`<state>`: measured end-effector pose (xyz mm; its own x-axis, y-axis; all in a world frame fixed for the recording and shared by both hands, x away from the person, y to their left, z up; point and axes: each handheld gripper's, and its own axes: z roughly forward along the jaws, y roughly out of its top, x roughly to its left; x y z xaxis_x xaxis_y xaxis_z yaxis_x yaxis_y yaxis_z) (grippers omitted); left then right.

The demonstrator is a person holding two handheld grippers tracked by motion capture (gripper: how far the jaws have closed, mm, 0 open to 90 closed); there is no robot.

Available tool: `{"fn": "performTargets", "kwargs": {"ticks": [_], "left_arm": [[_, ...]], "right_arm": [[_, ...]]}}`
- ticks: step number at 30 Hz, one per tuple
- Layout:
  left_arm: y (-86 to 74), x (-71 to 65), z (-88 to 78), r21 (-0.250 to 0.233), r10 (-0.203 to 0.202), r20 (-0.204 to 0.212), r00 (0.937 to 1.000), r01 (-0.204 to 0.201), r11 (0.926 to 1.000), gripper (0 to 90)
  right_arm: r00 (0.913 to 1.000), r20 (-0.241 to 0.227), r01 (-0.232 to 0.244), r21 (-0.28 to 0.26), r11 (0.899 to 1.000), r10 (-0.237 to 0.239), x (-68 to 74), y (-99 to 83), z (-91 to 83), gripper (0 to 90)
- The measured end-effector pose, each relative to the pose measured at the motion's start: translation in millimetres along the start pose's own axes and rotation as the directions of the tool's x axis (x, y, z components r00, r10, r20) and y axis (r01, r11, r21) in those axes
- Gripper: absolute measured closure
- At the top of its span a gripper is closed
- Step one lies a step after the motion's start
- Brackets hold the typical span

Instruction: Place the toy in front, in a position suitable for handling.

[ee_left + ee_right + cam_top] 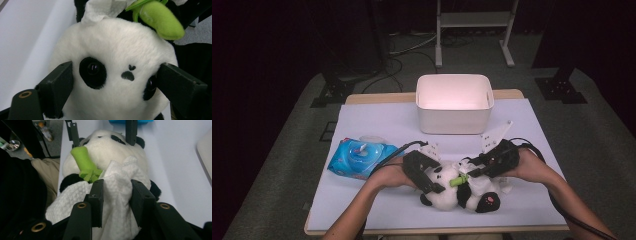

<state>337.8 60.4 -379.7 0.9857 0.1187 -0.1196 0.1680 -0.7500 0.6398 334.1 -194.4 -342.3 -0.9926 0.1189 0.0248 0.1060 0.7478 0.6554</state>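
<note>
A plush panda (pixel 443 196) lies on its back on the white table cover, a green bamboo stalk (pixel 458 180) on its chest. My left gripper (pixel 438 176) has one jaw against each side of the panda's head (pixel 117 50) and is shut on it. A white wipe (pixel 115 177) is draped over the panda's belly. The right gripper (pixel 117 185) stands over it from the right, jaws apart, with the bunched wipe between them. In the high view that gripper (pixel 472 175) sits just right of the stalk.
A white bin (pixel 454 102) stands at the back middle of the table. A blue pack of wet wipes (pixel 359 157) lies to the left of my left hand. The table's front edge (pixel 437 231) runs close under the panda.
</note>
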Motion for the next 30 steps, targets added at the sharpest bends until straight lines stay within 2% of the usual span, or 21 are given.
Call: {"fn": "performTargets", "kwargs": {"ticks": [3,5,10,14,21,30], "left_arm": [[0.7,-0.2,2.7,0.009,0.001,-0.002,1.0000,-0.001,1.0000,13.4],[0.3,0.5,2.7,0.005,-0.004,-0.001,1.0000,0.004,1.0000,13.4],[-0.4,0.9,2.8,-0.001,-0.005,-0.001,1.0000,0.005,1.0000,13.4],[-1.3,0.6,2.1,-0.012,-0.021,-0.002,0.9998,0.021,0.9997,13.5],[-0.9,1.3,1.6,-0.006,-0.013,0.004,0.9999,0.013,0.9999,13.5],[-0.5,1.4,0.5,-0.002,0.000,0.003,1.0000,0.000,1.0000,13.5]], "right_arm": [[0.9992,0.036,0.018,0.019,1.000,-0.019,1.8,1.7,5.6,62.6],[0.9986,0.051,0.013,0.021,1.000,-0.014,2.2,0.8,8.5,63.4],[0.9948,0.101,0.011,0.018,1.000,-0.013,4.5,-4.4,8.0,80.6],[0.9957,0.093,-0.002,-0.009,1.000,0.002,4.9,-7.6,0.9,83.8],[0.9914,0.119,-0.045,-0.085,0.995,0.055,-5.0,-16.0,-30.6,83.8],[0.9910,0.106,-0.071,-0.096,0.993,0.081,-2.9,-30.1,-40.7,83.7]]}}
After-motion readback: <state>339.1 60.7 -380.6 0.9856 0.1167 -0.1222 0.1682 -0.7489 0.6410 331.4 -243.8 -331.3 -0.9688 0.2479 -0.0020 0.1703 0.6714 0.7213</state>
